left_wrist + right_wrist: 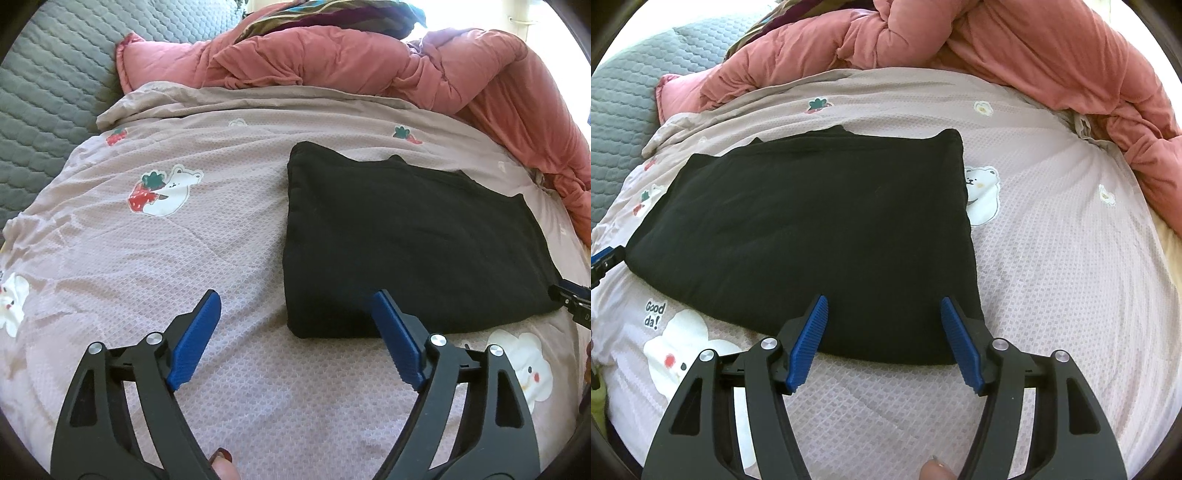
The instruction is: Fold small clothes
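Observation:
A black garment [413, 240] lies folded into a flat rectangle on the pink patterned bedspread [184, 258]. My left gripper [295, 299] hovers open above the garment's near left corner, its blue pads apart with nothing pinched. The right wrist view shows the same garment [812, 229], and my right gripper [884, 304] stands open over its near right edge, pads clear of the cloth. The tip of the right gripper [570, 302] shows at the right edge of the left view, and the left gripper's tip [604, 258] at the left edge of the right view.
A bunched salmon-pink duvet [369, 62] runs along the far side and curls round the right. A grey quilted cover [48, 99] lies at the far left. The bedspread [1071, 258] carries bear and strawberry prints. A fingertip [221, 465] shows at the bottom edge.

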Tool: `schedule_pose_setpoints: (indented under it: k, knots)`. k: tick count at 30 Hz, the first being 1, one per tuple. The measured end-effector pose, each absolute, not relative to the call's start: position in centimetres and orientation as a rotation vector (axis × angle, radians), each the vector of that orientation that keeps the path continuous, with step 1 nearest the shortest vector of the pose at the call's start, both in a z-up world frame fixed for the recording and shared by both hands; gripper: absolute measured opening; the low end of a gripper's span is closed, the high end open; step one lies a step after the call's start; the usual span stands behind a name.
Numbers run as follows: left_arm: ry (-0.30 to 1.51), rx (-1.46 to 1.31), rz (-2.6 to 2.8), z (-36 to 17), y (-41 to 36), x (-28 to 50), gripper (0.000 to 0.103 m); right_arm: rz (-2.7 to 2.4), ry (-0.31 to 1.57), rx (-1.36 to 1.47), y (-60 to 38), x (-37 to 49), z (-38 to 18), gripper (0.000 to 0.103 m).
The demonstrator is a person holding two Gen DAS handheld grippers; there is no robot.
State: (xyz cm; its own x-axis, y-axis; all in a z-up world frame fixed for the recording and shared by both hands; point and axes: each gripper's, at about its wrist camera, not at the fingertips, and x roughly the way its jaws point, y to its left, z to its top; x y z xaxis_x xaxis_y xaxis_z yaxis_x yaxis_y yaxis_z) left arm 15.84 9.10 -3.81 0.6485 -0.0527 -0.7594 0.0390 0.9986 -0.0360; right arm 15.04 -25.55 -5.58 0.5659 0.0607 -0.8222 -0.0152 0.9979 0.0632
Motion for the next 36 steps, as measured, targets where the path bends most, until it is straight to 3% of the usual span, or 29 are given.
schedule_pose_setpoints:
  k: [2, 3, 11, 14, 36]
  knots:
    - [0.864, -0.018, -0.053, -3.7, 9.1, 15.7, 0.08, 0.053, 0.969, 0.052, -25.3, 14.8, -5.4, 0.066]
    - [0.864, -0.02, -0.055, -3.7, 9.2, 15.6, 0.08, 0.055, 0.965, 0.052, -25.2, 14.7, -5.2, 0.074]
    - [0.863, -0.023, -0.063, -3.3, 9.4, 15.0, 0.088, 0.086, 0.95, 0.03, -23.7, 14.3, -4.3, 0.077]
    - [0.855, -0.029, -0.058, -3.1, 9.6, 14.8, 0.09, 0.093, 0.942, 0.018, -23.2, 14.1, -4.0, 0.086]
    - [0.838, -0.091, -0.025, -2.1, 11.8, 13.8, 0.093, 0.203, 0.851, -0.054, -18.4, 12.6, -0.4, 0.095]
